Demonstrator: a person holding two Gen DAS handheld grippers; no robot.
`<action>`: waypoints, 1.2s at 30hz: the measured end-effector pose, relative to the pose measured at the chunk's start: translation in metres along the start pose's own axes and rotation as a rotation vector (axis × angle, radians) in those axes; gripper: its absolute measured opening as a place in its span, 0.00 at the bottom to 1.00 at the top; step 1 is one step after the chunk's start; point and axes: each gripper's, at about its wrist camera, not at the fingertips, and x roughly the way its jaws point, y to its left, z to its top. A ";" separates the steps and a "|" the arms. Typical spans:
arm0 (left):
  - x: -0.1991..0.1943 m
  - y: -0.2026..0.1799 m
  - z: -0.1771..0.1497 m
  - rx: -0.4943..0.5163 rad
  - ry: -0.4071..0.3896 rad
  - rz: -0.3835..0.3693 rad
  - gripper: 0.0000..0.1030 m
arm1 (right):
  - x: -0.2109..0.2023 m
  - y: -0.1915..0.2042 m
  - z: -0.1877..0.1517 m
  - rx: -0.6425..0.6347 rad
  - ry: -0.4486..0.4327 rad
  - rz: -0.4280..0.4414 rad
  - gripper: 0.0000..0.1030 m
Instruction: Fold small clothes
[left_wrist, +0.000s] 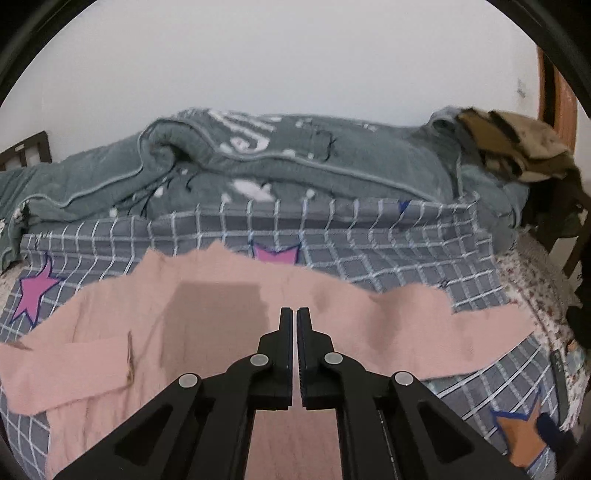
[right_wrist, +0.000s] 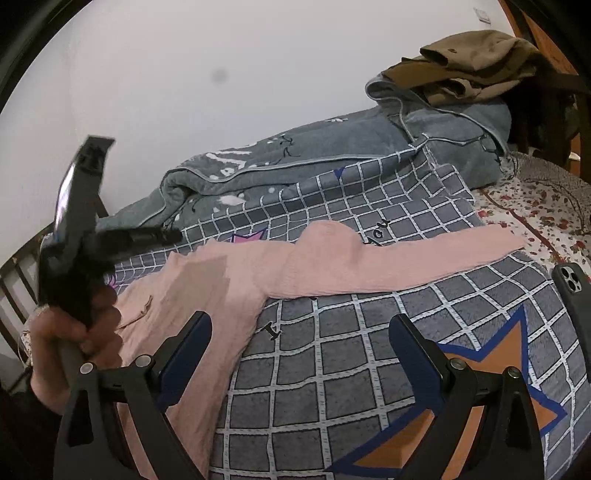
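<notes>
A pink long-sleeved top (left_wrist: 207, 317) lies spread on a grey checked blanket (left_wrist: 369, 243). One sleeve (right_wrist: 424, 254) stretches right; the other sleeve (left_wrist: 66, 365) is folded across the left side. My left gripper (left_wrist: 297, 314) is shut and empty, held above the top's middle. It also shows in the right wrist view (right_wrist: 173, 234), held up over the top's left part. My right gripper (right_wrist: 299, 325) is open and empty, above the blanket (right_wrist: 332, 369) just right of the top's body (right_wrist: 192, 295).
A rumpled grey-green quilt (left_wrist: 295, 158) lies along the wall behind the blanket. Brown clothes (right_wrist: 469, 70) are piled on a chair at the right. A dark phone (right_wrist: 576, 291) lies at the bed's right edge on the floral sheet (right_wrist: 535, 199). A bed rail (right_wrist: 14, 280) stands at left.
</notes>
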 end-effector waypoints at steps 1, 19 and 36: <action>0.001 0.005 -0.001 -0.007 0.010 0.014 0.07 | -0.001 -0.001 0.000 0.000 -0.003 -0.002 0.93; 0.013 0.169 -0.053 -0.161 0.125 0.056 0.67 | 0.013 0.036 -0.006 0.000 0.032 0.004 0.93; 0.047 0.152 -0.050 -0.066 0.159 0.125 0.10 | 0.026 0.039 -0.013 -0.062 0.052 -0.085 0.93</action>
